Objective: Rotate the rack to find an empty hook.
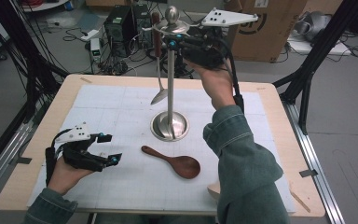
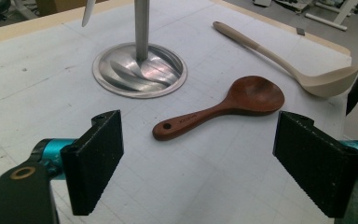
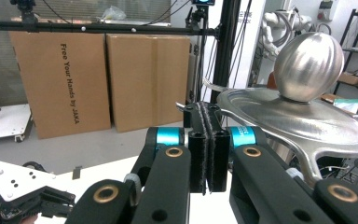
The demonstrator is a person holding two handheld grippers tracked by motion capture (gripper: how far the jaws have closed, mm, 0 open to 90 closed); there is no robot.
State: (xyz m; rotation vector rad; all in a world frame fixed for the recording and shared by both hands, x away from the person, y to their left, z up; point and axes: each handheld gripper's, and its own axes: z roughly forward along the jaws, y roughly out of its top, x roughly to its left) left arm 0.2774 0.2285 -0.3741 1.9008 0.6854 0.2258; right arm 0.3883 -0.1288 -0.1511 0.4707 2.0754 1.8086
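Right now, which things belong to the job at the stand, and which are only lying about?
Job: shiny metal hanging stand, dangling metal spoon, dark brown wooden spoon, beige ladle.
Lying about: brown cardboard boxes, black computer tower.

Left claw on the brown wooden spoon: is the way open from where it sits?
Probably yes. The left claw is open and aimed at the brown wooden spoon, which lies flat on the mat with bare mat between. The stand base sits off to one side.
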